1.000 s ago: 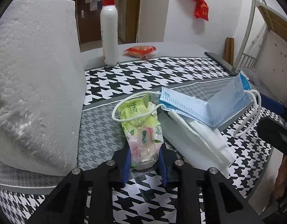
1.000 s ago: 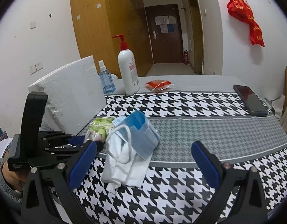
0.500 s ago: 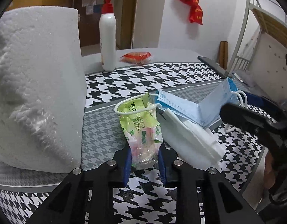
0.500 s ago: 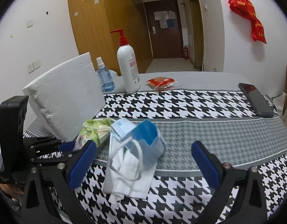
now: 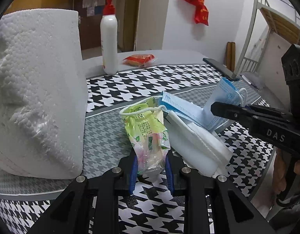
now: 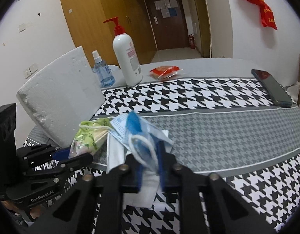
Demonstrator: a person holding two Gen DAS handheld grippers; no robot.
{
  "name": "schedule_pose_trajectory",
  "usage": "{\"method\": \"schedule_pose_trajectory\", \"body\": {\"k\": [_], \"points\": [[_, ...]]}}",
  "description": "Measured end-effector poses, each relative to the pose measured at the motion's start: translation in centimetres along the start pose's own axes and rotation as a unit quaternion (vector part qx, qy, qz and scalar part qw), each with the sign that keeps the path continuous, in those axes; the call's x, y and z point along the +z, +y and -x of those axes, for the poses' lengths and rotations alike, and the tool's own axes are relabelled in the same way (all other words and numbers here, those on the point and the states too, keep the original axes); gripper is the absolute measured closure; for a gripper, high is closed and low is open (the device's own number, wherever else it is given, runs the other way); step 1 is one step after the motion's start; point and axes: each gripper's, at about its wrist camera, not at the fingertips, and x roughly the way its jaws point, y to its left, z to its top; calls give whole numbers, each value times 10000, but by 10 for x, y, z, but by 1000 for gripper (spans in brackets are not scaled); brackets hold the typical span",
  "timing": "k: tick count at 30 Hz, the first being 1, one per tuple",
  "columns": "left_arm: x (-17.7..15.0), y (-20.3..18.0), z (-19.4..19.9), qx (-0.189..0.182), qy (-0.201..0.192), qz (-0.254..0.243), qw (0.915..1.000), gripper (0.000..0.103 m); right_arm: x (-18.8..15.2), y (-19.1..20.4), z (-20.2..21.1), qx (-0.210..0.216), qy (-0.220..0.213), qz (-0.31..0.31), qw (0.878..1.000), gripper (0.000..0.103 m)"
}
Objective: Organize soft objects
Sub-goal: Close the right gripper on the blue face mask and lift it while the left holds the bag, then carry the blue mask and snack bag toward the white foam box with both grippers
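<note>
At the bottom centre of the frame your right gripper (image 6: 150, 167), its jaws having just closed, pinches the blue face mask (image 6: 138, 130), which lies over a white cloth (image 6: 114, 150), with the green tissue pack (image 6: 87, 138) held by your left gripper (image 6: 71, 156) at lower left.

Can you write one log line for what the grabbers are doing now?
left gripper: shut on tissue pack | right gripper: just closed on blue mask

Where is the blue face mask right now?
In the right wrist view the blue face mask sits low and centre, pinched in the right hand-held gripper, beside the green tissue pack on the houndstooth cloth.
</note>
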Motion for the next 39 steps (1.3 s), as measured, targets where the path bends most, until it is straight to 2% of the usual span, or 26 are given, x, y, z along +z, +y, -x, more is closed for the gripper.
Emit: {"method": "schedule_pose_trajectory", "body": {"k": [5, 21, 39], "points": [[1, 1, 7, 9, -94, 2, 10000, 77, 4, -4, 11, 50, -148, -97, 9998, 92], [0, 6, 47, 224, -538, 19, 9983, 77, 11, -26, 73, -295, -851, -452, 9949, 92], [-12, -2, 90, 292, -958, -112, 9949, 77, 4, -1, 103, -122, -1103, -223, 9936, 92]]}}
